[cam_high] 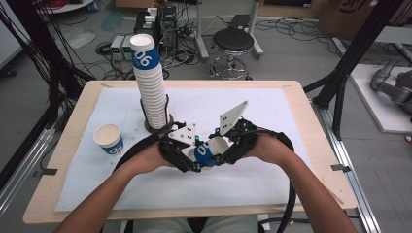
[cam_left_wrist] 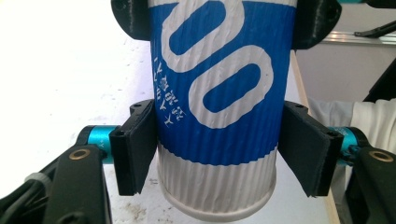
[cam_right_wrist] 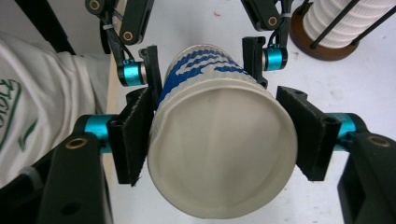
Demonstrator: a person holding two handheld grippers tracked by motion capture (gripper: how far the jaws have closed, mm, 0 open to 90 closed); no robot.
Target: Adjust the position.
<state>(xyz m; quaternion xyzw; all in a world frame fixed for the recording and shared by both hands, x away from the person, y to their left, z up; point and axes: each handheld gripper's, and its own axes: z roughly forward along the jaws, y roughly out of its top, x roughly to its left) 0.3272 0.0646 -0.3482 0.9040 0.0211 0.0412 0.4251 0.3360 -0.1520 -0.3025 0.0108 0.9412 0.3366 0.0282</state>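
A ribbed paper cup with a blue band and white lettering lies on its side above the white mat, held from both sides. My left gripper is shut on it; in the left gripper view both pads sit against the cup. My right gripper is shut on the same cup. In the right gripper view its left pad dents the cup, whose pale round end faces the camera. Farther along the cup, the left gripper clamps the blue part.
A tall stack of the same cups stands in a wire holder on a round wooden base at the mat's back left, also seen as the stack. A single upright cup stands at the left. The table edge is close to the person.
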